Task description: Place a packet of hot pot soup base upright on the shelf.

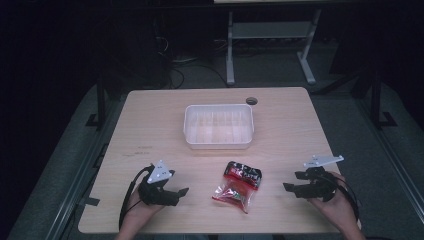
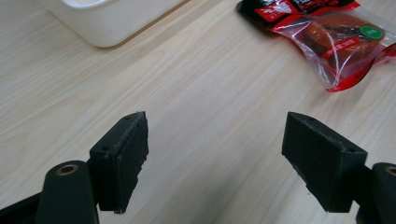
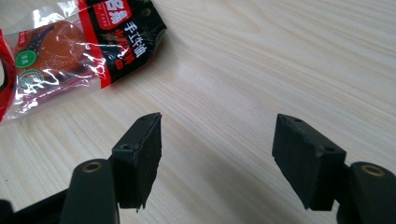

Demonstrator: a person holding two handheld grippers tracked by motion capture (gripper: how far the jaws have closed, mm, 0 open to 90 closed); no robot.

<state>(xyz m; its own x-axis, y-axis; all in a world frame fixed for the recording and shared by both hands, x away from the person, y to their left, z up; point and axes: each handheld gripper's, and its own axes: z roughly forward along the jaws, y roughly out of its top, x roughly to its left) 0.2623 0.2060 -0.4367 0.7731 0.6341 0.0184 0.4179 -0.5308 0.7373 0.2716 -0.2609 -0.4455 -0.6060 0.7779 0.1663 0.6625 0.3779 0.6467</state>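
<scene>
Red-and-black crinkly plastic snack packet (image 1: 239, 184) sits on the pale wooden desk (image 1: 150, 125) between both claws, long axis running toward the clear plastic bin (image 1: 218, 126). Left claw (image 1: 177, 192) and right claw (image 1: 292, 188) both spread wide, holding nothing, about equally near.

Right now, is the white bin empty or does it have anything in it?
Empty. In the high view the white bin shows only its bare ribbed bottom, and the snack packet lies outside on the table.

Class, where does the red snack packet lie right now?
In the high view the snack packet lies on the table between both grippers, just in front of the white tray.
</scene>
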